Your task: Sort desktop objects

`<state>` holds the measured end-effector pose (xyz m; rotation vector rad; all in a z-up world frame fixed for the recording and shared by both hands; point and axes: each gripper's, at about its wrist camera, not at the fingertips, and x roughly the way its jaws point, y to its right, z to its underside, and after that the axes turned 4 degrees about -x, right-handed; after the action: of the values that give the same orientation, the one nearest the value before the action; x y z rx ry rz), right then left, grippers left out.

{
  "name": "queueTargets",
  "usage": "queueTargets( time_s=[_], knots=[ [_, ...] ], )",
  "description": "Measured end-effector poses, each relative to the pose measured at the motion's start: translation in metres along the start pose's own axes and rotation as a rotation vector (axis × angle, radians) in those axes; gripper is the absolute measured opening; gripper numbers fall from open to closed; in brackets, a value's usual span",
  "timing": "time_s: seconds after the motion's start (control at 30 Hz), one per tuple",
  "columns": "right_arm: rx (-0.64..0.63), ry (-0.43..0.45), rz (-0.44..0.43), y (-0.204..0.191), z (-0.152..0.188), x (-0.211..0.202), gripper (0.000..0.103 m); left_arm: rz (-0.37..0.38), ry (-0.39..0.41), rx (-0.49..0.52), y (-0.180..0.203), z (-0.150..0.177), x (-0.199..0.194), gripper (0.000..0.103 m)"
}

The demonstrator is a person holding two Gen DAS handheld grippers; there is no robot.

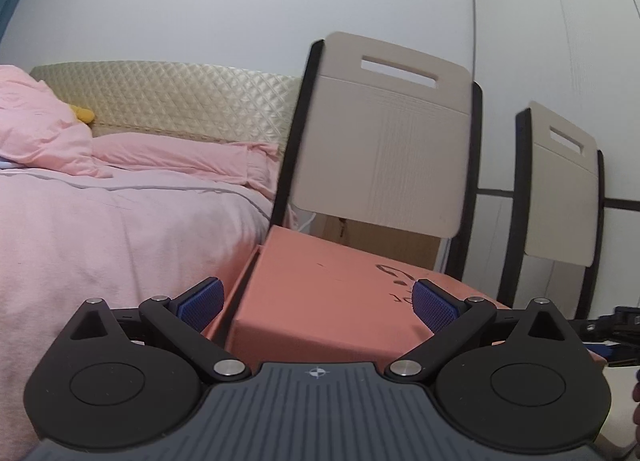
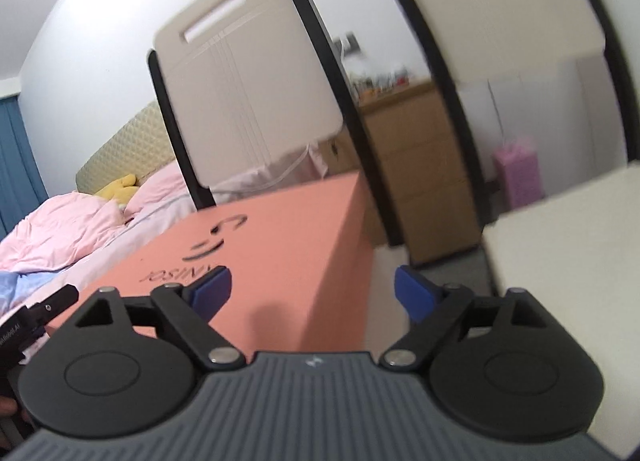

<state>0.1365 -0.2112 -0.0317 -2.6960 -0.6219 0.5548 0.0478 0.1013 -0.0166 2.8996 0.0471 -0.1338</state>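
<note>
Left gripper (image 1: pixel 318 305): jaws spread wide, blue ribbed pads (image 1: pixel 200 303) well apart with nothing between them; whether either pad touches the box cannot be told.
Right gripper (image 2: pixel 312 293): also spread wide, holding nothing; its left pad (image 2: pixel 212 291) shows over the box's top face and its right pad beyond the box's edge; contact cannot be told.
Salmon-pink box (image 1: pixel 332 301): directly ahead of the left gripper, its lid corner pointing toward the camera, dark printed lettering on the top face. In the right wrist view the same box (image 2: pixel 280 245) fills the lower centre.
Chairs: a beige chair back (image 1: pixel 384 149) with a black frame and handle slot rises just behind the box; a second chair (image 1: pixel 560 181) stands to the right of the first.
Bed (image 1: pixel 100 229): pink bedding left of the box, with a quilted cream headboard (image 1: pixel 168 101) and something yellow (image 1: pixel 82 113) at the pillow.
Wooden drawers (image 2: pixel 416 173): behind the chairs in the right wrist view, blurred.
White surface (image 2: pixel 560 241): at the right edge, beside the right gripper.
</note>
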Motion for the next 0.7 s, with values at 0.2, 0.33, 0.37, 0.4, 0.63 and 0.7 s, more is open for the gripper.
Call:
queueTargets(
  time_s=[0.2, 0.33, 0.37, 0.4, 0.63, 0.7],
  knots=[
    [-0.008, -0.004, -0.053, -0.015, 0.002, 0.010, 0.073, -0.019, 0.001, 0.065, 0.008, 0.005, 0.002, 0.101],
    [-0.020, 0.001, -0.056, -0.022, 0.000, 0.014, 0.073, -0.045, 0.015, 0.037, 0.003, 0.003, -0.002, 0.101],
    [-0.030, 0.002, -0.062, -0.024, -0.001, 0.016, 0.073, -0.047, 0.014, 0.025, 0.001, 0.003, -0.003, 0.101],
    [-0.039, 0.004, -0.067, -0.026, -0.001, 0.018, 0.073, -0.049, 0.012, 0.013, -0.001, 0.002, -0.003, 0.101],
    [-0.113, 0.039, -0.059, -0.034, -0.013, 0.033, 0.073, -0.074, -0.006, -0.015, -0.005, 0.002, -0.004, 0.101],
    [-0.131, 0.049, -0.061, -0.034, -0.012, 0.036, 0.073, -0.088, -0.024, 0.003, -0.003, 0.003, -0.001, 0.101]
  ],
)
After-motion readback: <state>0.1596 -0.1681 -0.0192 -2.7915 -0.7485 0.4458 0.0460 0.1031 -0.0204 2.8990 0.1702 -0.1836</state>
